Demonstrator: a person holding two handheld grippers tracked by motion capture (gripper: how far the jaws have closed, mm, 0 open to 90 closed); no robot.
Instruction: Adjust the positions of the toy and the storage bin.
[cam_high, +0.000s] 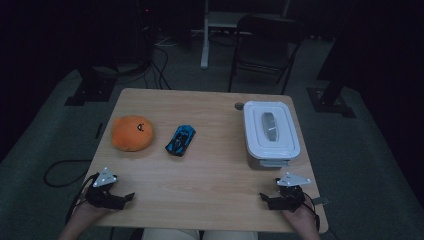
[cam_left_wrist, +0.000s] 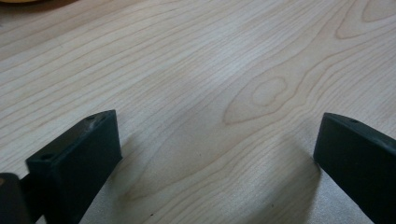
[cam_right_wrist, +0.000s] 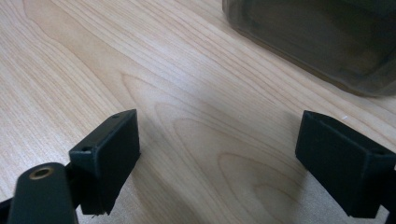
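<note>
Left gripper (cam_high: 125, 198) and right gripper (cam_high: 265, 198) rest near the light wooden table's (cam_high: 210, 165) front edge, jaws spread, empty. White lidded plastic container (cam_high: 270, 131) sits closed.

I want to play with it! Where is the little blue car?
In the high view, the blue car sits on the table's middle-left, right of the orange plush toy and well left of the white box.

Bare table (cam_high: 215, 175) before lidded container (cam_high: 270, 131)

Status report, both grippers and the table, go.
Left gripper open, empty, near edge. Right gripper open, empty, just short of lidded container. Orange plush and blue toy car untouched. Nothing in the way.
</note>
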